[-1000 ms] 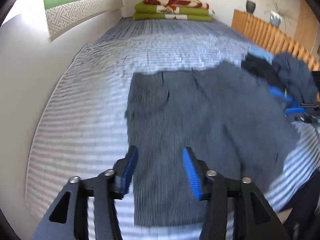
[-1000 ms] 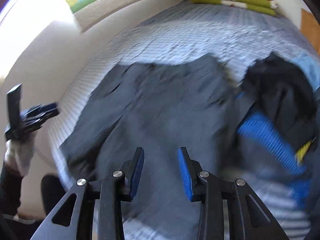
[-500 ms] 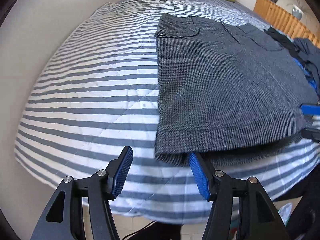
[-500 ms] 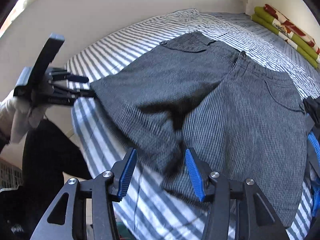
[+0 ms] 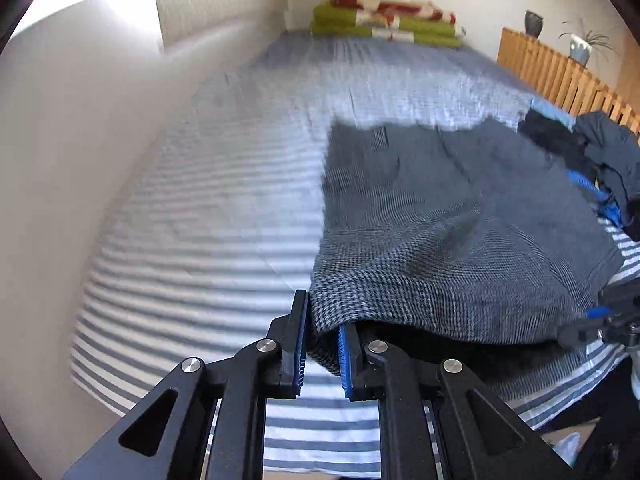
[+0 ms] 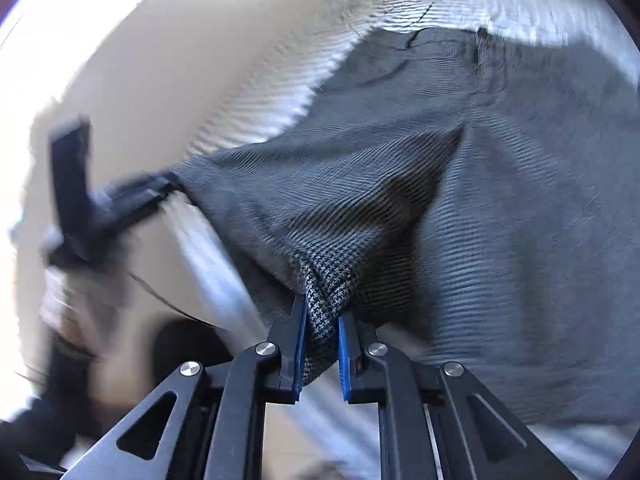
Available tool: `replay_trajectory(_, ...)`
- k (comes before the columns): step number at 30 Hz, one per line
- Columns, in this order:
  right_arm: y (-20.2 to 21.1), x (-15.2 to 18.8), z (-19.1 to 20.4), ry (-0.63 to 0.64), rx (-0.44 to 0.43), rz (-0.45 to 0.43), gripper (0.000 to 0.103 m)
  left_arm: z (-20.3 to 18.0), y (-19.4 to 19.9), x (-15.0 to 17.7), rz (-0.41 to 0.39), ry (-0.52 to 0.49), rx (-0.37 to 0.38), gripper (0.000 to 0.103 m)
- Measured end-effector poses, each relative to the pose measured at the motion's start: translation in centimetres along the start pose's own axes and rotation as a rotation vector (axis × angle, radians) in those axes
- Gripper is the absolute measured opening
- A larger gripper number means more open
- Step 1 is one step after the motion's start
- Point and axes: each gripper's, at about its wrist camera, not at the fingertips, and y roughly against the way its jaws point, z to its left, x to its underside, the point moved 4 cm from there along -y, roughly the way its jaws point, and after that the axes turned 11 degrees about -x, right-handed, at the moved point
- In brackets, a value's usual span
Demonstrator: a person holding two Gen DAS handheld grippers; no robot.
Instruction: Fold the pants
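Grey houndstooth pants (image 5: 440, 216) lie on a blue-and-white striped bed (image 5: 208, 216), waistband toward the far end. My left gripper (image 5: 323, 344) is shut on the near left hem corner, lifted off the cover. In the right wrist view, my right gripper (image 6: 322, 344) is shut on another part of the hem of the pants (image 6: 500, 200), which rises in a taut ridge. The right gripper (image 5: 596, 316) shows at the right edge of the left wrist view. The left gripper (image 6: 120, 200) appears blurred at the left of the right wrist view, holding its corner.
A heap of dark and blue clothes (image 5: 592, 156) lies on the bed right of the pants. Folded green and red blankets (image 5: 384, 24) sit at the far end. A wooden slatted rail (image 5: 560, 72) runs along the right, a white wall (image 5: 72, 140) along the left.
Both grippers were open near the hem half a second ago. Now each is shut on the hem cloth and has lifted it off the bed.
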Motion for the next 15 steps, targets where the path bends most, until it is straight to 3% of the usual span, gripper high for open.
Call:
replay_trajectory(3, -0.8, 1.6, 0.2, 0.067, 0.105, 0.107, 0.028, -0.1, 0.1, 1.6, 0.088, -0.072, 0.029, 0.017)
replay_trajectory(6, 0.1, 3.0, -0.6, 0.095, 0.178, 0.128, 0.031, -0.5, -0.6, 4.8, 0.155, -0.161, -0.043, 0.018)
replay_trajectory(10, 4.3, 2.7, -1.8, 0.055, 0.192, 0.016, 0.031, -0.4, 1.3, 4.8, 0.103, -0.075, 0.015, 0.020)
replay_trajectory(13, 8.8, 2.0, -3.2, 0.024, 0.287, -0.121, 0.031, -2.5, 2.1, 3.3, 0.058, -0.044, 0.105, 0.023)
replay_trajectory(15, 11.8, 1.9, -4.7, -0.008, 0.361, -0.198, 0.031, -5.4, 1.8, 2.5, 0.056, -0.074, 0.169, 0.023)
